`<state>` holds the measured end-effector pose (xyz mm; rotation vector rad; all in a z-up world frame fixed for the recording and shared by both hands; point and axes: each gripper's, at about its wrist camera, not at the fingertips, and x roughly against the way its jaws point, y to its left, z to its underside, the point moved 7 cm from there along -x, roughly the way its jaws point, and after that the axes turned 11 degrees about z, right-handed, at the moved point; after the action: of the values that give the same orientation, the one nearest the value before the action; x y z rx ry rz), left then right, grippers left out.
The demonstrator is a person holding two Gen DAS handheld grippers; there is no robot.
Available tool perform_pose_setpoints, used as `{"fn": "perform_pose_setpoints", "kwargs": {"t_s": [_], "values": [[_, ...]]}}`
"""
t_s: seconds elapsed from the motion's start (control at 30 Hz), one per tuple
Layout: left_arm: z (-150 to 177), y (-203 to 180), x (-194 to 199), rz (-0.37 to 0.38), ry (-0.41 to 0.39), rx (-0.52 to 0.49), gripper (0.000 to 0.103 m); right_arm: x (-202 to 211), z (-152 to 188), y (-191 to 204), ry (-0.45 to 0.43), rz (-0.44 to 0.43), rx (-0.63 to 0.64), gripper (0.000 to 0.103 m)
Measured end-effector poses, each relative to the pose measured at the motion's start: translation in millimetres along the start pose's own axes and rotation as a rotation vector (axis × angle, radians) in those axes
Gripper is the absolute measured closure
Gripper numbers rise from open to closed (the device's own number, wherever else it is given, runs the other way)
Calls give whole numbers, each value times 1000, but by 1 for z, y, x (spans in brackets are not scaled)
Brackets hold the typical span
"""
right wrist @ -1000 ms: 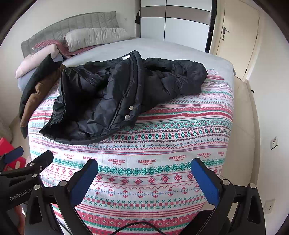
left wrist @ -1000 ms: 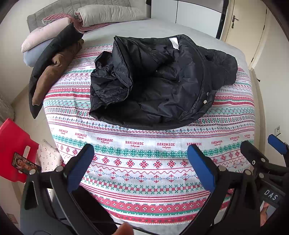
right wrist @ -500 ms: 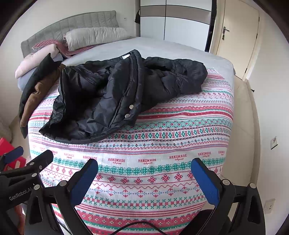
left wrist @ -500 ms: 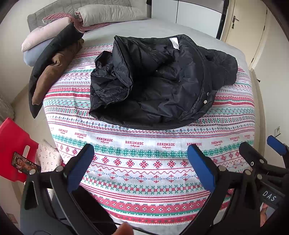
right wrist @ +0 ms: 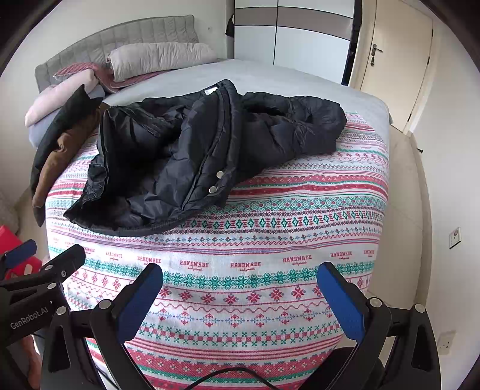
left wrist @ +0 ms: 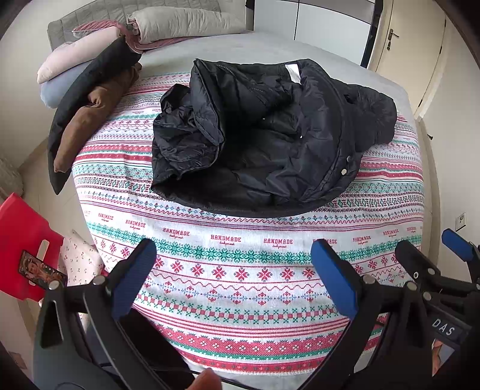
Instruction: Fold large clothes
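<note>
Bed (left wrist: 390, 90): fills the centre of both wrist views, grey sheet toward 12 o'clock, covered across its near half by a patterned blanket (left wrist: 240, 270) in red, green and white bands.

Black padded jacket (left wrist: 270, 144): the task's garment. It lies on the blanket at the middle of the left wrist view, and toward 10 o'clock of centre in the right wrist view (right wrist: 186, 156). It is crumpled and unfolded: front open with the lining showing, one panel bunched over itself toward 9 o'clock, a sleeve or hood mass pushed out toward 2 o'clock. Which of the two that mass is cannot be settled from these views. Snap studs show along the front edge near 4 o'clock of the garment.

Other clothes (left wrist: 90, 114): a black and a brown piece draped along the bed edge at 10 o'clock, apart from the jacket. Pillows (left wrist: 180, 24) and folded bedding sit at 11 o'clock by the headboard.

Left gripper (left wrist: 234, 276): at 6 o'clock, jaws spread wide, nothing between them, well short of the jacket.

Right gripper (right wrist: 240, 297): likewise at 6 o'clock, jaws wide apart and empty, over the near blanket edge.

Assessment: no fold is made. The whole job appears outstanding: spreading the jacket flat, bringing in sleeves, folding the body.
</note>
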<state>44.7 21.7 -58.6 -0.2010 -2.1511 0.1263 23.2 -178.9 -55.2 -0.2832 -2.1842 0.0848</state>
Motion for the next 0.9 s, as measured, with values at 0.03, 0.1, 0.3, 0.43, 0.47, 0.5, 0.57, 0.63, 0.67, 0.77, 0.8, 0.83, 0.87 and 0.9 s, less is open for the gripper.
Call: {"fn": "perform_pose_setpoints", "kwargs": {"t_s": [0.03,0.1,0.3,0.43,0.47,0.5,0.57,0.63,0.67,0.77,0.8,0.83,0.87,0.9], "values": [[0,1,1,-1,-1,2,1,0,0,0,1,0,1,0],[-1,2,0,-1,-2,3,1,-1,0,1,3,0,2,0],[-4,7,-1,-12,-15,2,1,-4,-3,3,6,5,9,0],[-8,12,-4,-34,-19,-7,1,-8,-6,5,9,11,20,0],[-9,14,-5,-48,-20,-13,1,-10,-7,6,8,16,26,0],[-10,17,-6,-60,-21,-17,1,-11,-8,6,5,23,32,0],[-14,24,-8,-74,-20,-17,1,-15,-12,7,-9,38,53,0],[-19,32,-10,-63,-11,-14,1,-19,-19,8,-32,37,74,0],[-22,36,-11,-50,-11,-12,1,-21,-23,9,-41,29,82,0],[-34,51,-10,-32,-25,-22,1,-34,-41,12,-37,-15,95,0],[-39,57,-11,-41,-28,-36,1,-40,-49,14,-26,-43,96,0],[-44,64,-12,-51,-28,-51,1,-46,-58,16,-15,-75,102,0],[-50,72,-13,-63,-26,-61,1,-52,-69,18,-6,-98,110,0],[-54,80,-15,-68,-23,-61,1,-58,-81,20,-3,-113,121,0]]}}
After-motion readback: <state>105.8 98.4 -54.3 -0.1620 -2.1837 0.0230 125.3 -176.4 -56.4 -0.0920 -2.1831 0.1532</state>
